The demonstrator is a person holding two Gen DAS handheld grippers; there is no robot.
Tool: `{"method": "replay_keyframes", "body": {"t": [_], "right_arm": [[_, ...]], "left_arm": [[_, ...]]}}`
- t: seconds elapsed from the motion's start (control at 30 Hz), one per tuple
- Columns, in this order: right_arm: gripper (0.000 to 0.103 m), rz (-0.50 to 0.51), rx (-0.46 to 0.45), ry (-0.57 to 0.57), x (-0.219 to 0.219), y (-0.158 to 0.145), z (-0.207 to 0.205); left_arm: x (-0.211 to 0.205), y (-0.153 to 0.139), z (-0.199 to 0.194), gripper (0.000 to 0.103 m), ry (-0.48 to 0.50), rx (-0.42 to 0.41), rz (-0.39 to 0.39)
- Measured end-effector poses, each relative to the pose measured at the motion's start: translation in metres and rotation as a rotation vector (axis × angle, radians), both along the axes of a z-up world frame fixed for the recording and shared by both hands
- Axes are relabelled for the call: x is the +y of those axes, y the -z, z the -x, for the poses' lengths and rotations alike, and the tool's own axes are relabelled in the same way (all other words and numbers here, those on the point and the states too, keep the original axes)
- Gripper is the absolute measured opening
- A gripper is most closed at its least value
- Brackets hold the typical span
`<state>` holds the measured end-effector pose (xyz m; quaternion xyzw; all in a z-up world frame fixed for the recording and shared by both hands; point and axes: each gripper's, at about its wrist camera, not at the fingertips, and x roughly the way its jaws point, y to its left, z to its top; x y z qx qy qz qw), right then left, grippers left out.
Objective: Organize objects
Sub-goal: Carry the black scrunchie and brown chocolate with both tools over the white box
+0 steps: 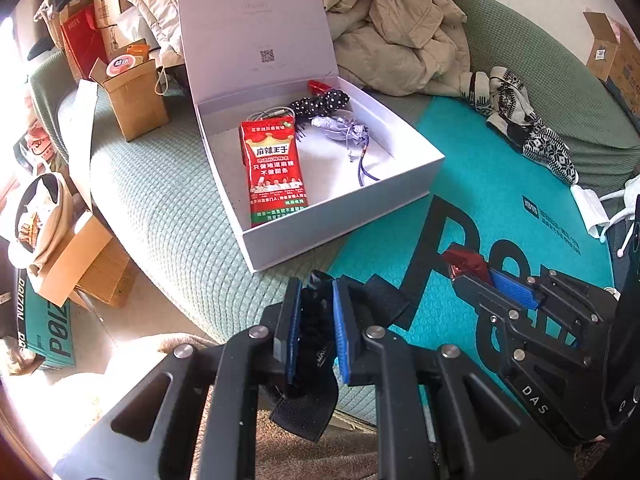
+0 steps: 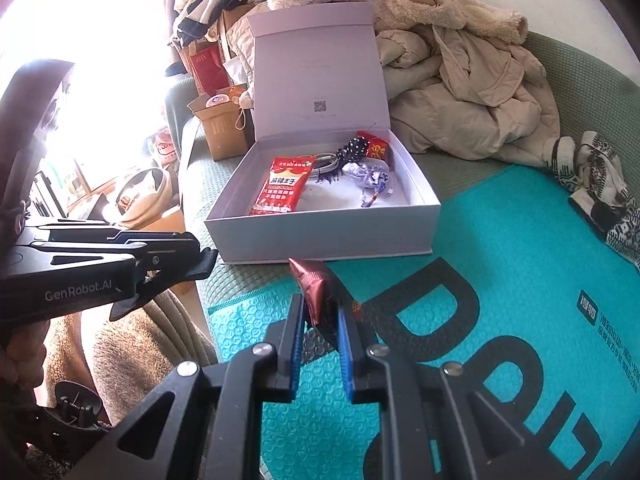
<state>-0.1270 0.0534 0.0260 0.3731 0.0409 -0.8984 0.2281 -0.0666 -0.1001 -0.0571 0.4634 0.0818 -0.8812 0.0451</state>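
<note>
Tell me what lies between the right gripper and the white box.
Right wrist view: the right gripper, shut on a dark red wrapper, faces the white box across only bare teal mat and green quilted cover; nothing else intervenes.

1. The left wrist view looks forward and down along its own fingers (image 1: 340,332) from low and close over the sofa's front edge; the open white box (image 1: 344,216) lies just ahead, the teal mat (image 1: 500,184) to its right.
2. The right wrist view looks the same way from over the teal mat (image 2: 520,240), the white box (image 2: 320,236) near ahead.
3. Both share box, mat and beige coats (image 1: 400,28); each sees the other gripper at its edge: right gripper (image 1: 480,276), left gripper (image 2: 202,258).
</note>
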Motion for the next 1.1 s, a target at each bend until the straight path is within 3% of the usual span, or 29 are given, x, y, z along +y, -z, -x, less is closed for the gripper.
{"method": "replay_keyframes", "body": {"t": [0.53, 1.1], "right_arm": [[0.014, 0.02, 0.034, -0.033, -0.025, -0.035, 0.03], [0.014, 0.035, 0.035, -0.061, -0.039, -0.037, 0.091]], "left_arm": [[-0.037, -0.042, 0.029, 0.014, 0.008, 0.058, 0.017], [-0.071, -0.037, 0.099, 0.014, 0.023, 0.04, 0.006]]}}
